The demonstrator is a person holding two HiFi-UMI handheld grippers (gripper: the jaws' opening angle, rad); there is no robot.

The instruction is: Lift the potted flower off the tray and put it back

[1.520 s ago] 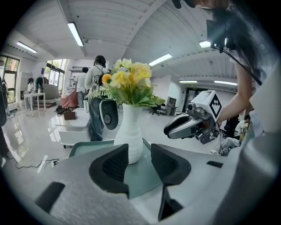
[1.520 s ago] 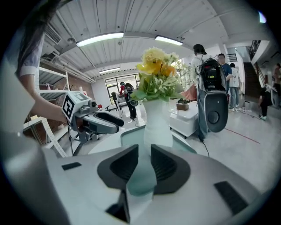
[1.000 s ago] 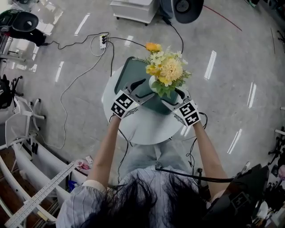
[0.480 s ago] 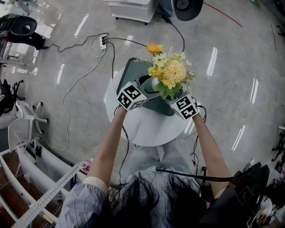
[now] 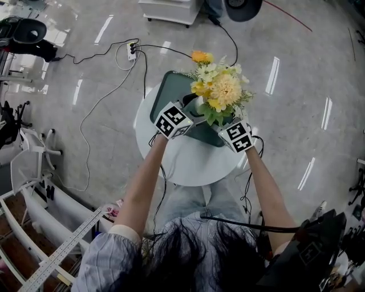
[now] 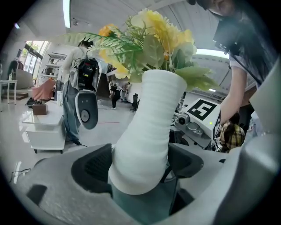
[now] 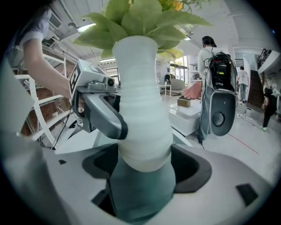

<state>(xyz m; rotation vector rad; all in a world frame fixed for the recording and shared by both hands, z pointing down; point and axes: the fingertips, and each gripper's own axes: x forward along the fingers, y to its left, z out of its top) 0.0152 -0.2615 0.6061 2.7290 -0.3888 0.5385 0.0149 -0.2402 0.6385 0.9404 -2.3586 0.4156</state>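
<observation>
The potted flower [image 5: 219, 88], yellow and cream blooms in a white ribbed vase with a teal base, stands on the dark green tray [image 5: 168, 85] on a round white table [image 5: 188, 162]. My left gripper [image 5: 188, 111] reaches in from the left and is open. The vase [image 6: 147, 123] stands between its dark pads [image 6: 92, 165], with a gap on the right side. My right gripper [image 5: 223, 122] comes in from the right, also open, its pads [image 7: 193, 167] standing off both sides of the vase [image 7: 140, 118]. Each gripper sees the other beyond the vase.
Cables and a power strip [image 5: 132, 54] lie on the floor behind the table. A white cabinet [image 5: 171, 8] stands farther back, and white racks [image 5: 34, 199] are at the left. A person wearing a backpack rig [image 6: 83, 83] stands in the room.
Both grippers have moved forward and inward to either side of the vase, and their jaws now stand wider. The flower and tray have not moved.
</observation>
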